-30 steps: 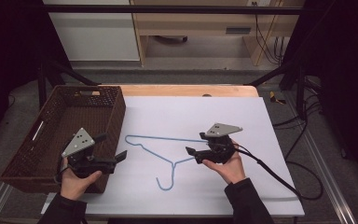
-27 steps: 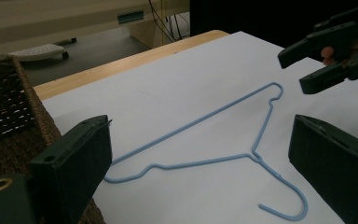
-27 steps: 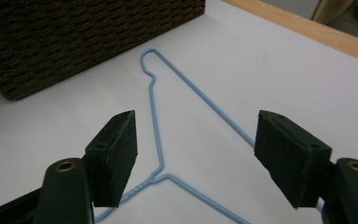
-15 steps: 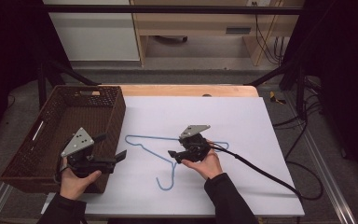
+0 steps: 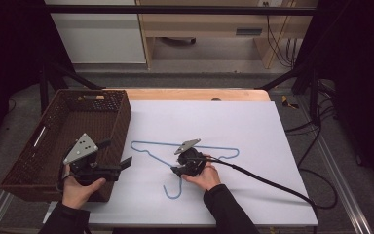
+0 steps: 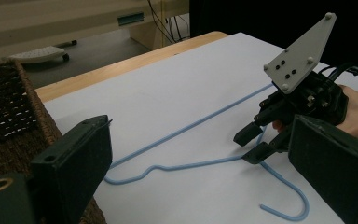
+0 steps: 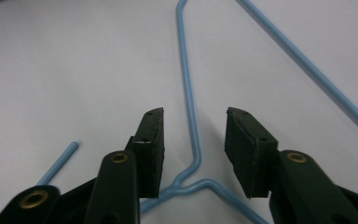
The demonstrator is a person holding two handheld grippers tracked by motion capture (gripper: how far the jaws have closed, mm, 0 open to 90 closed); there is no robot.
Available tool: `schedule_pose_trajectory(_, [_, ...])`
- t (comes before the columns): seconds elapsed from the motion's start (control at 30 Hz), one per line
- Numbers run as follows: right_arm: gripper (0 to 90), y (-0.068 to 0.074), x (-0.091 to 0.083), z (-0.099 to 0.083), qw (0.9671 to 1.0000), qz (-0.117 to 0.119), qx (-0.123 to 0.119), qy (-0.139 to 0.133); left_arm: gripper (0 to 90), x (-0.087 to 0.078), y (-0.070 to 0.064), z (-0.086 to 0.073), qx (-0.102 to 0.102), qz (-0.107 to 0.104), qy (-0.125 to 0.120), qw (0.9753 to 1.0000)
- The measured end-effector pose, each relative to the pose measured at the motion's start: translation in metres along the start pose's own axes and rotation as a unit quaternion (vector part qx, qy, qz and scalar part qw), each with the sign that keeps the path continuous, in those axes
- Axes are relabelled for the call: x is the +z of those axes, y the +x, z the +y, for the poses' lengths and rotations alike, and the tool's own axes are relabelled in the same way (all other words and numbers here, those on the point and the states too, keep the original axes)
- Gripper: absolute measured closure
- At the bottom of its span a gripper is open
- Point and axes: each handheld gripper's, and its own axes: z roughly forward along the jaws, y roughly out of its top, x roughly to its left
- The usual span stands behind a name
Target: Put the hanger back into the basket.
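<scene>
High view, wicker basket [image 5: 53,141] at table's left, contents unclear, blue hanger [image 5: 175,161] beside it.

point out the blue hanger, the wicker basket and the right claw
blue wire hanger [image 5: 218,147], high view, on its straight bottom bar
wicker basket [image 5: 121,121], high view, on its right wall
right claw [image 7: 193,140], right gripper view, midway between its fingertips
</scene>
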Motion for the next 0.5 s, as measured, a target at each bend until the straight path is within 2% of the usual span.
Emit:
schedule_pose_trajectory(0.17, [67.7,0.0003,0.0075,-0.0034,0.9999,0.003,-0.004,0.013,5.8,0.0009,-0.0004,-0.0004,0.001,-0.001,0.002,1.0])
schedule_pose_trajectory(0.4, [76.7,0.0002,0.0073,-0.0032,0.9997,-0.008,-0.016,0.018,5.9,0.0012,-0.0012,-0.0003,0.002,-0.001,0.003,1.0])
schedule_pose_trajectory(0.5, [81.9,0.0005,0.0072,-0.0034,0.9995,-0.005,-0.024,0.018,5.9,0.0022,-0.0014,-0.0006,0.002,0.0,0.004,1.0])
